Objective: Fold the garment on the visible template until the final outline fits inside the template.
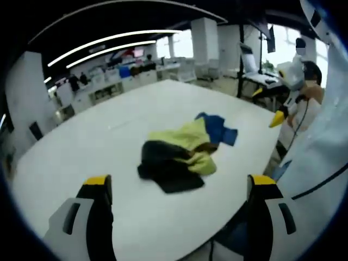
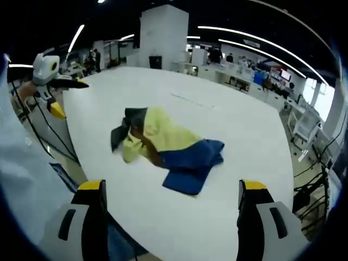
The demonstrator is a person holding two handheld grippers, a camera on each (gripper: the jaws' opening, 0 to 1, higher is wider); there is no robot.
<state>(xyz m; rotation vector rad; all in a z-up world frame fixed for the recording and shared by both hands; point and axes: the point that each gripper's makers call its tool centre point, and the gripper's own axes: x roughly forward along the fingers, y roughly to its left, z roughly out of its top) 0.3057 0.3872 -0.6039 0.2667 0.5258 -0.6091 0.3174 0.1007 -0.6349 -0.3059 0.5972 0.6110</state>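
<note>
**Left gripper view and right gripper view: one crumpled garment, two open claws**

Left gripper view shows one garment (image 1: 182,154) lying bunched on one white table (image 1: 98,141), with black, yellow and blue parts heaped together. It sits toward the table's near edge, well in from the corners. The left gripper (image 1: 179,187) hangs over that near edge with its two yellow-tipped jaws spread wide and holding nothing; the garment lies ahead of it, between the lines of the jaws and apart from both.

In the right gripper view the same garment (image 2: 166,147) lies mid-table (image 2: 244,125), blue part nearest. The right gripper (image 2: 171,190) is likewise spread wide and empty, the garment ahead of it, untouched. A second person's gripper tool (image 2: 49,73) shows past the table's far left edge.
</note>
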